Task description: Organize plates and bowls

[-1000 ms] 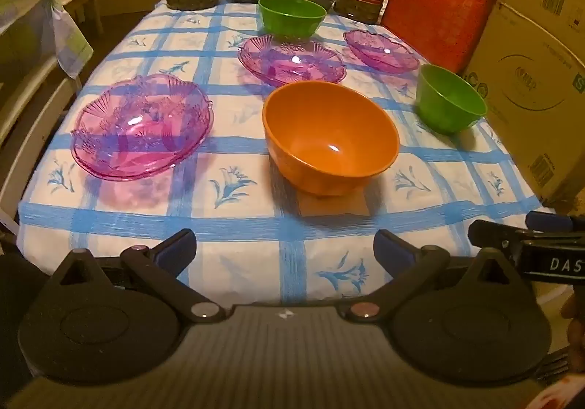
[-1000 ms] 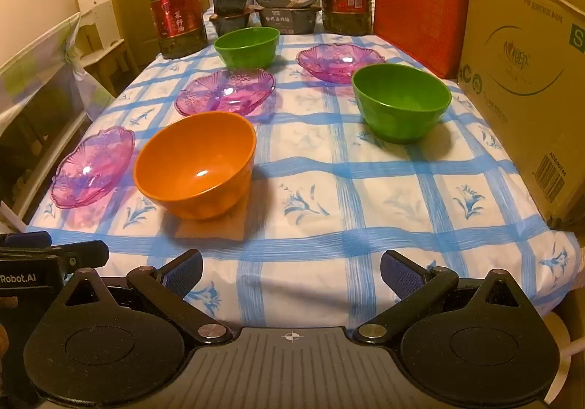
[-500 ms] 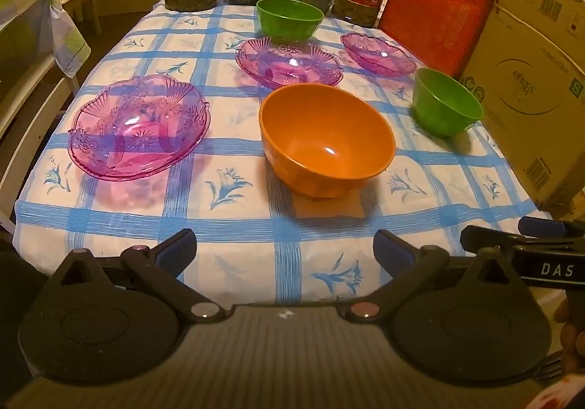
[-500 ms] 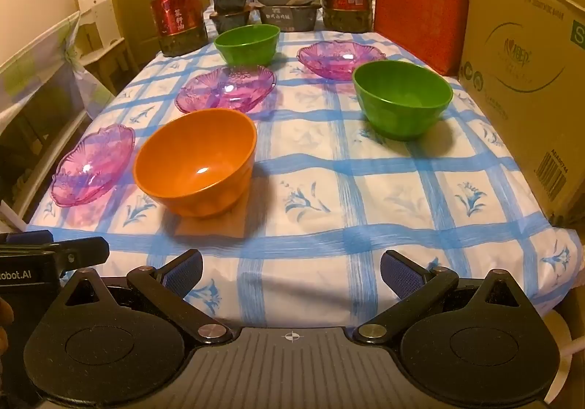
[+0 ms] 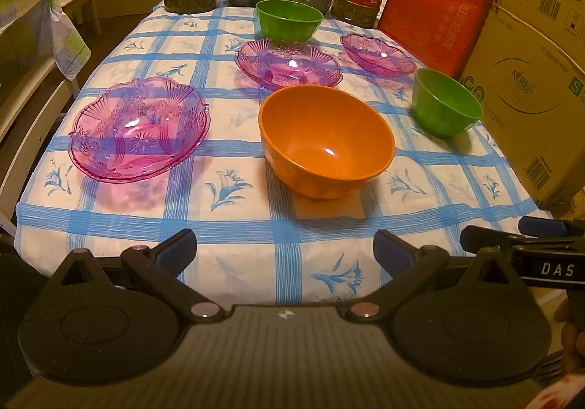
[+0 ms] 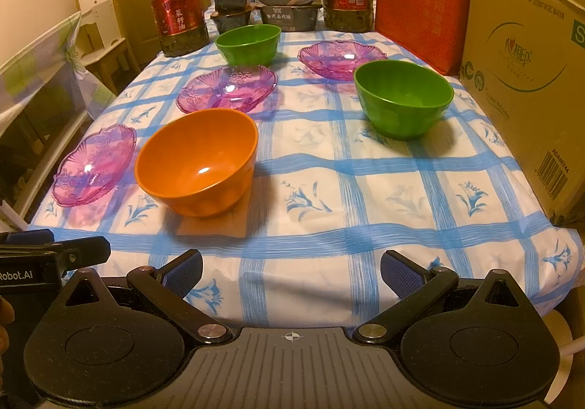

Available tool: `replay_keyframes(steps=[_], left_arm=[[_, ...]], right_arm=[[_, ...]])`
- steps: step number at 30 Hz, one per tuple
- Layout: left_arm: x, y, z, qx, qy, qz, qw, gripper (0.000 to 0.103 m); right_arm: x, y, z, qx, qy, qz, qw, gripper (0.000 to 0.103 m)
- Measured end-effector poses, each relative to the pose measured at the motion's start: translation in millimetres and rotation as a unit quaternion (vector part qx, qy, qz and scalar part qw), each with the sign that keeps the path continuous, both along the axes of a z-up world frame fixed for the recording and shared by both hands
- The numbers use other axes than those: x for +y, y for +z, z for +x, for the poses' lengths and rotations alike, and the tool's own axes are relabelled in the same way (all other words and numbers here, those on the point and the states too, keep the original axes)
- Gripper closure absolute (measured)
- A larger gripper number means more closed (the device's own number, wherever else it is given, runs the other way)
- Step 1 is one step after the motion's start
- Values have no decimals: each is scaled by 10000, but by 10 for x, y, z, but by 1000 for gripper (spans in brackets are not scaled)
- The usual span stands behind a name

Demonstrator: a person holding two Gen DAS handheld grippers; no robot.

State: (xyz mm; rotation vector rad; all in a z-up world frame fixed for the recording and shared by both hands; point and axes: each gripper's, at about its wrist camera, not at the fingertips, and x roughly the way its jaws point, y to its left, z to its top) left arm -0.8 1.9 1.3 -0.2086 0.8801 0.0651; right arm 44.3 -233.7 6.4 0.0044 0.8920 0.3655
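Plates and bowls sit spread over the checked tablecloth (image 5: 226, 211), none stacked yet, so I judge I'm at the very start, approach step, nothing gripped. Biggest first: near pink plate (image 5: 139, 129) at left centre of the left wrist view, middle pink plate (image 5: 289, 63) in the upper middle, far pink plate (image 5: 378, 50) in the upper right of centre. Then the orange bowl (image 5: 325, 142) at centre frame, just below the middle plate, apart from it. Then two green bowls: far green bowl (image 5: 289, 19) at top centre, close behind the middle plate, and near green bowl (image 5: 446, 103) at right centre, near the cardboard box (image 5: 530, 90). In the right wrist view the same near green bowl (image 6: 402, 103) sits upper right of centre, the orange bowl (image 6: 197, 162) left of centre. Left gripper (image 5: 285, 253) hangs at the bottom edge over the table's near edge, jaws spread wide, holding nothing. Right gripper (image 6: 290, 273) likewise spread wide and unloaded at the bottom of its frame. Next move, my guess: left goes for the near pink plate's rim, right for the near green bowl; both need a thin rim pinch, and the clear plastic may slip.
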Motion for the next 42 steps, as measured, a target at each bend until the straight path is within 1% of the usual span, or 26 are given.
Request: replay_keyframes(steps=[42], left_arm=[[-66, 19, 34, 7, -67, 52, 10000, 1]], right_arm=[[6, -15, -3, 38, -22, 37, 10000, 0]])
